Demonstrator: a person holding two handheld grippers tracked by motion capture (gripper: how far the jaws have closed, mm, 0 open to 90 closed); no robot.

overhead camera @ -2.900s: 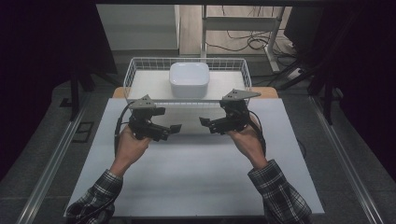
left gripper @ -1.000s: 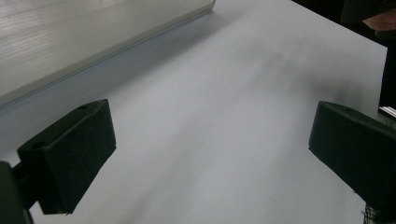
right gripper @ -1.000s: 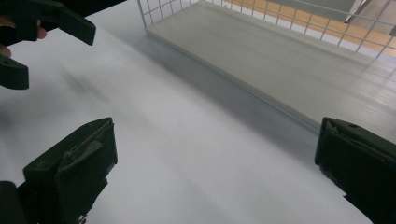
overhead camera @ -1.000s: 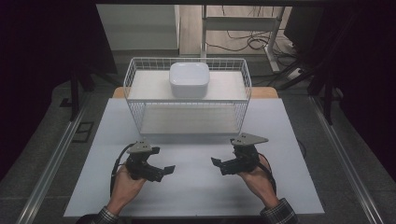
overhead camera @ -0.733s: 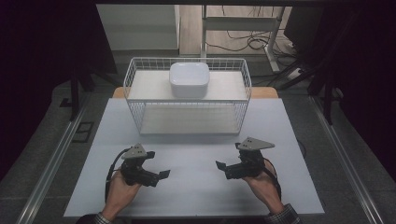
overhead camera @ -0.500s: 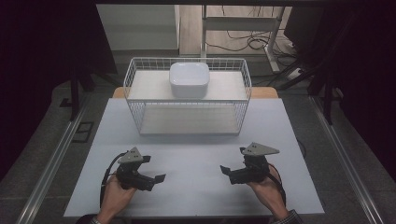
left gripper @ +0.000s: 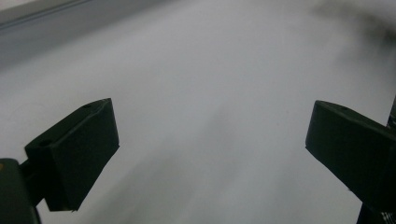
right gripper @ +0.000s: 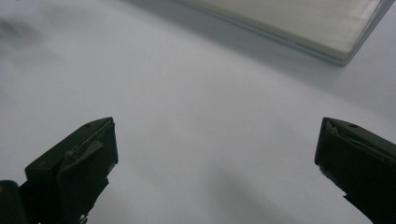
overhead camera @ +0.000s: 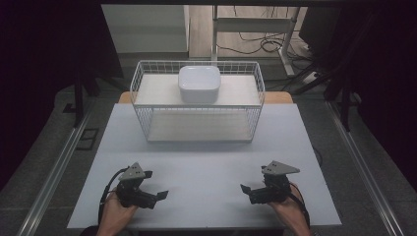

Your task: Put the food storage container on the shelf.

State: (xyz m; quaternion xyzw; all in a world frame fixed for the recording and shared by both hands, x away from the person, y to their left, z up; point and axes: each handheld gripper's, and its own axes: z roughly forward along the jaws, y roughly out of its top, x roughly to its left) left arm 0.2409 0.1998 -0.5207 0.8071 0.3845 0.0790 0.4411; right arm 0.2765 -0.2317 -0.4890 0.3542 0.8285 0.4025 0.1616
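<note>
Two open, empty grippers, pulled back to the table's near edge.

Left gripper [overhead camera: 158, 195] and right gripper [overhead camera: 246, 189] have withdrawn from the wire basket [overhead camera: 142, 105]; its white bowl [overhead camera: 199, 83] sits untouched, suggesting work finished.

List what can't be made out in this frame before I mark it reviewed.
- White bowl, high view: its top faces up at a shallow angle, so whether anything lies inside cannot be told.
- Wire basket, right gripper view: the top edge cuts it off, leaving one corner of its base.
- Left gripper, left gripper view: the table beyond its wide-apart jaws is blurred, so no surface detail reads.
- Person's hands, high view: forearms cut off by the bottom edge.
</note>
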